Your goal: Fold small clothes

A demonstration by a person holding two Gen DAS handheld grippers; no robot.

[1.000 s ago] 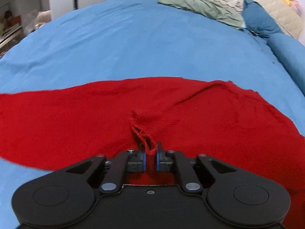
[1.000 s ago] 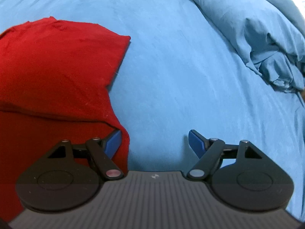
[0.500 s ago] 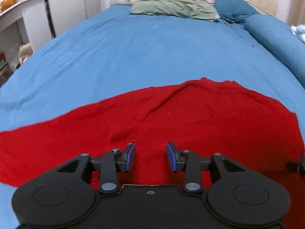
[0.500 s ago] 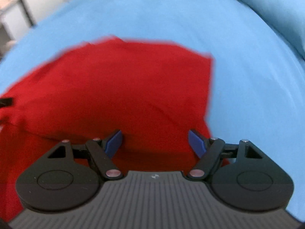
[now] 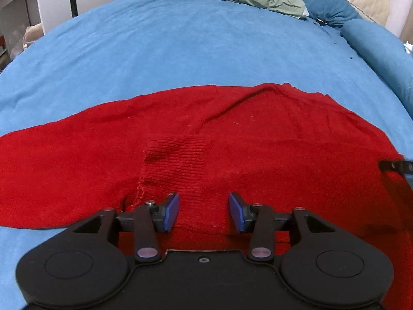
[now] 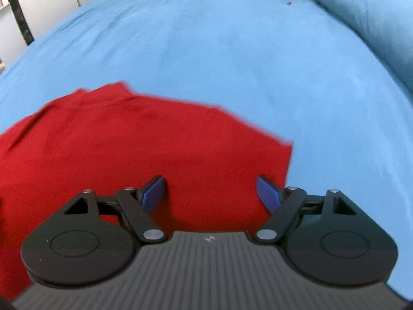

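Your left gripper [image 5: 204,211] hangs over the red sweater [image 5: 232,139] on the blue bed [image 5: 180,38], fingers opening, ribbed cuff ahead; right gripper [image 6: 210,193] spreads wider above its right edge. Pinch one layer only, near corners, before folding.

Matt red knit garment [image 5: 232,139]

The sweater [image 5: 232,139] is running past the left and right edges in the left wrist view. In the right wrist view its far edge is looking blurred, and the gripper body is hiding its near part.
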